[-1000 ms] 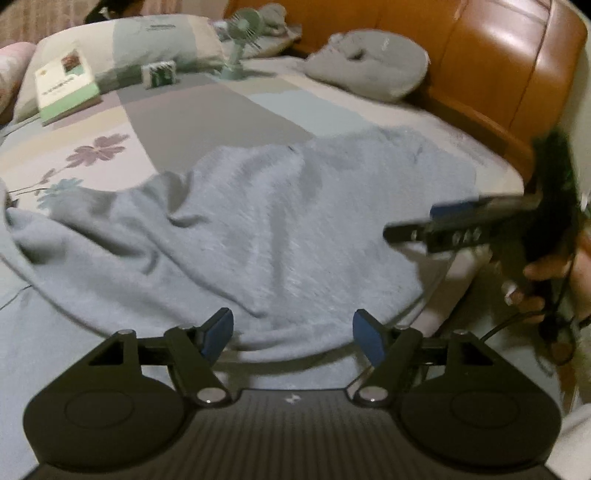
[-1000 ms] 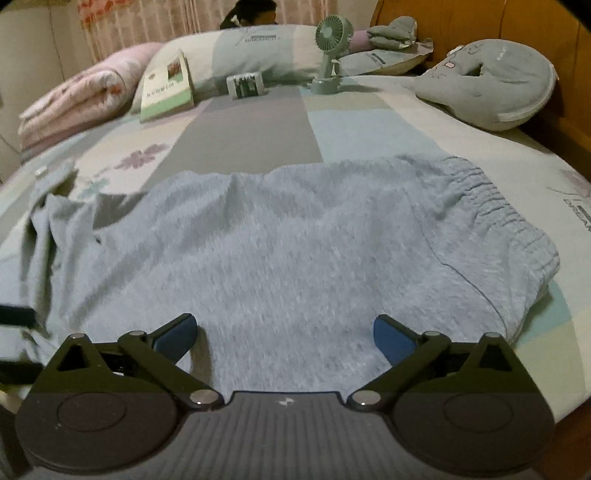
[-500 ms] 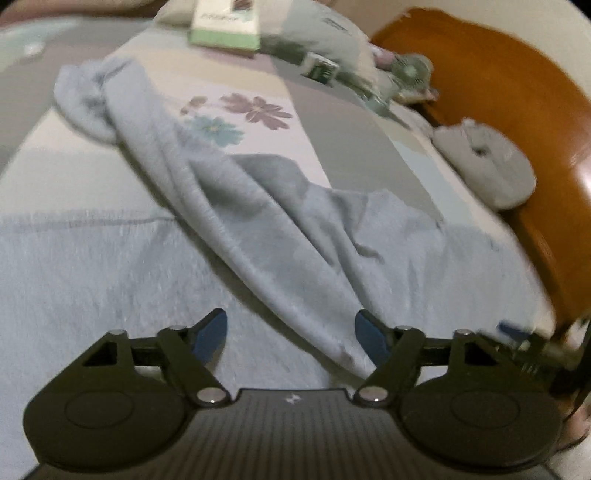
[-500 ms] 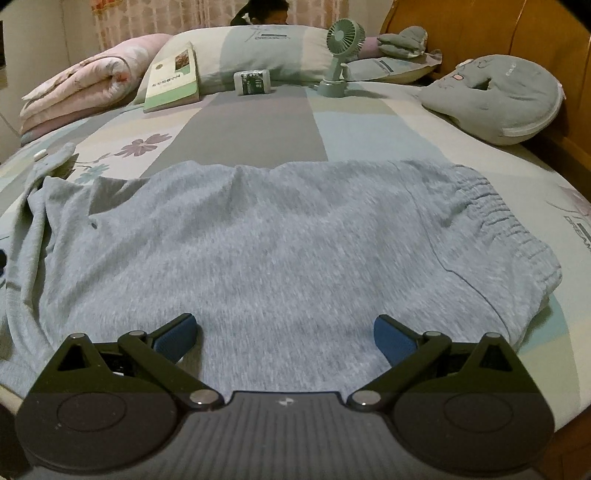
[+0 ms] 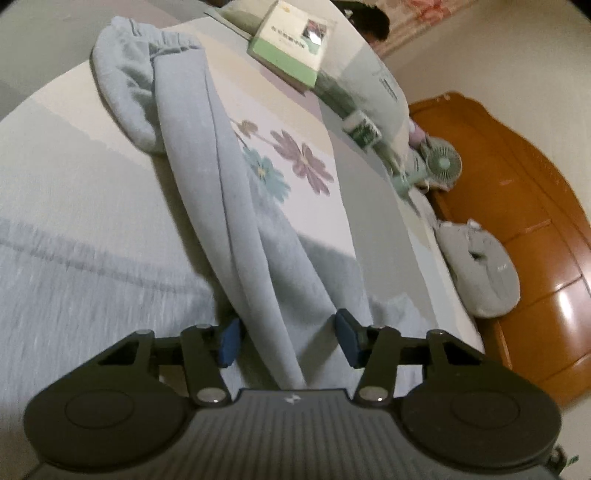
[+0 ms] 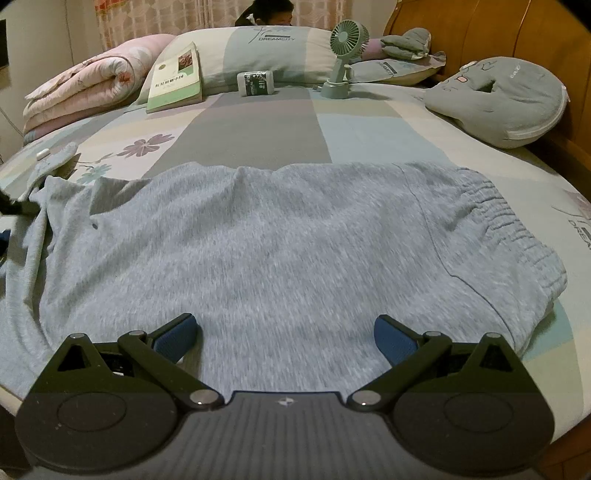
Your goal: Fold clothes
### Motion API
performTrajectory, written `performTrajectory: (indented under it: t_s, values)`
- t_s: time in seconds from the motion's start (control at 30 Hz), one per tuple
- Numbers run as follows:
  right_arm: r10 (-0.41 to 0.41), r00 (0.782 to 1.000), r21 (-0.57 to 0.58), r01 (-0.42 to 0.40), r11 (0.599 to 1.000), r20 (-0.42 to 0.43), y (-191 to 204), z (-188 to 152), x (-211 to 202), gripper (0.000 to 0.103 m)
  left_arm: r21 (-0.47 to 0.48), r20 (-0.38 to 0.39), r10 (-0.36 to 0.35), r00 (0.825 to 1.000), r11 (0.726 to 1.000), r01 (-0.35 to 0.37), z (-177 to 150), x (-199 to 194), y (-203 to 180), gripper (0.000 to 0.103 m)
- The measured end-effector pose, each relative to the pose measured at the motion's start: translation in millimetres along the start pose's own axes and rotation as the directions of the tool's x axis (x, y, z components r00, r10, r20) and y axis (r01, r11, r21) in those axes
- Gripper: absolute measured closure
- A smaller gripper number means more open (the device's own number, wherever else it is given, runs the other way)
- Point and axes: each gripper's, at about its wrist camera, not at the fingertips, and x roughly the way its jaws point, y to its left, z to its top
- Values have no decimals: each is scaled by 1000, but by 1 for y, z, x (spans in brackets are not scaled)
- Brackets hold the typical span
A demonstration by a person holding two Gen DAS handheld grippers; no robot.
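Right wrist: patchwork bedsheet [image 6: 255,125] under grey sweatpants [image 6: 280,243], wooden headboard [image 6: 517,33] beyond.

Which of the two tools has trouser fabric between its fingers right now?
The left tool: a bunched leg of the grey trousers runs up between its open fingers. The right tool only hovers open over the flat part near the waistband.

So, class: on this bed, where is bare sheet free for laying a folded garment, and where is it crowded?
Free: the grey and pale-blue sheet panels between the light-blue sweatpants and the small green desk fan. Crowded: the pillow end, holding the green-covered book, a small packet and the fan; the grey round cushion fills the headboard side.
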Motion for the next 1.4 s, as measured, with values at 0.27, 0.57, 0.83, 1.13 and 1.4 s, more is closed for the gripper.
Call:
performTrajectory:
  t_s: [0.27, 0.57, 0.83, 1.13, 1.4]
  values:
    - [0, 1000, -2, 0, 1000, 4, 1, -1, 0, 0, -17, 39, -1, 999, 1000, 2, 11, -2, -2, 76]
    - [3, 1000, -2, -3, 1000, 10, 0, -2, 0, 0, 58, 119, 52, 991, 997, -60, 5, -30, -23, 93]
    - [8, 1000, 0, -8, 1000, 15, -1, -3, 0, 0, 184, 222, 118, 968, 970, -161, -16, -76, -57, 95]
    - [18, 1000, 3, -18, 1000, 21, -3, -3, -1, 0, 245, 281, 205, 938, 929, -277, -46, -115, -70, 95]
    - [40, 999, 29, -41, 999, 30, -7, -2, -3, 0, 227, 287, 247, 925, 921, -317, -63, -139, -61, 96]
